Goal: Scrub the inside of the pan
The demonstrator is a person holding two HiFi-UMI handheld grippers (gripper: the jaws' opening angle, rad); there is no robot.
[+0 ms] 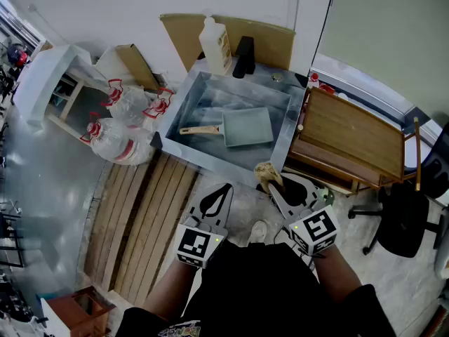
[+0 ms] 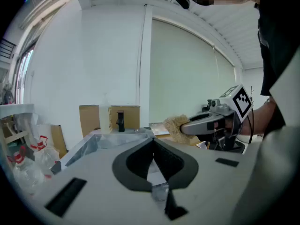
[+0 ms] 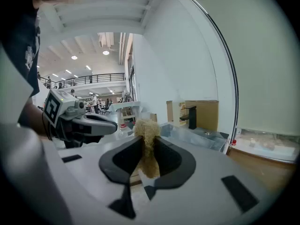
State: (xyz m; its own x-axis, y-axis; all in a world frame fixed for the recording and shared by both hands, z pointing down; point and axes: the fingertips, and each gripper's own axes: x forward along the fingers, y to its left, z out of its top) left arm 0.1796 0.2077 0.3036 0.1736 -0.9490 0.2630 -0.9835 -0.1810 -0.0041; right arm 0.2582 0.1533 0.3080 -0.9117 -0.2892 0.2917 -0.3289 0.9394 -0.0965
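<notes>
**Task object.** The square pan (image 1: 247, 127) lies flat on the floor of the metal sink (image 1: 184, 104), right of centre. Its wooden handle (image 1: 200, 129) points toward the sink's left wall. Neither tool touches it.

**Tool state.** The right tool (image 1: 273, 187) is clenched on a tan fibrous scrub pad (image 1: 266, 172); most of the pad protrudes past the jaw tips. The left tool (image 1: 224, 188) is closed with nothing between its jaws.

**Hazards.**
- The pan appears to rest loose. Scrubbing pressure would probably slide it across the sink floor unless the handle is steadied.
- The left tool must open before it can take the handle; a closed approach would only push the handle away.
- The pad looks soft. Side load may drag it out of the jaws.
- Both tools are short of the sink's near edge. A low approach could strike that rim.

**Pose.** Both forearms extend forward from the body, side by side. Each tool tilts slightly downward and aims at the sink, the right nearer the near edge.
</notes>
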